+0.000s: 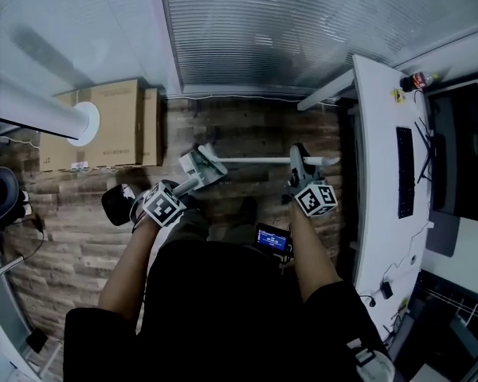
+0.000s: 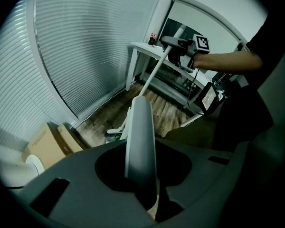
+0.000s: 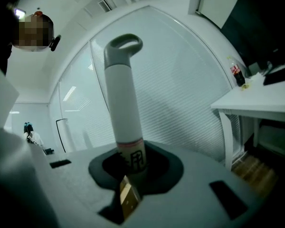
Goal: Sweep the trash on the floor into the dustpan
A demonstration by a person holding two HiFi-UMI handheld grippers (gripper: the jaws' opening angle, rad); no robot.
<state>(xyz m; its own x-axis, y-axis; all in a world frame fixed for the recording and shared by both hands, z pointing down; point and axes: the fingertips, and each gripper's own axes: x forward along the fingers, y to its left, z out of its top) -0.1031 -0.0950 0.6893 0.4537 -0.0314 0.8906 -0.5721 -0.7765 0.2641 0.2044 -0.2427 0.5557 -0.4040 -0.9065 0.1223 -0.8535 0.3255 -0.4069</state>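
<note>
In the head view my left gripper (image 1: pixel 175 193) is shut on the pale grey handle (image 1: pixel 193 183) of a dustpan (image 1: pixel 203 164) that rests on the wooden floor. The left gripper view shows that handle (image 2: pixel 140 137) rising out from between the jaws of the left gripper (image 2: pixel 143 186). My right gripper (image 1: pixel 301 173) is shut on the white broom stick (image 1: pixel 263 161), which lies across the head view towards the dustpan. The right gripper (image 3: pixel 130 175) clamps the stick just below its looped top end (image 3: pixel 123 89). The broom head is hidden behind the dustpan. No trash can be made out.
Cardboard boxes (image 1: pixel 103 126) stand at the back left by a white pole (image 1: pixel 40 110). A white desk (image 1: pixel 378 150) with a keyboard (image 1: pixel 405 173) and a soda bottle (image 1: pixel 418 79) runs along the right. A black chair (image 1: pixel 0 197) is at the left. Window blinds (image 1: pixel 303 30) fill the far wall.
</note>
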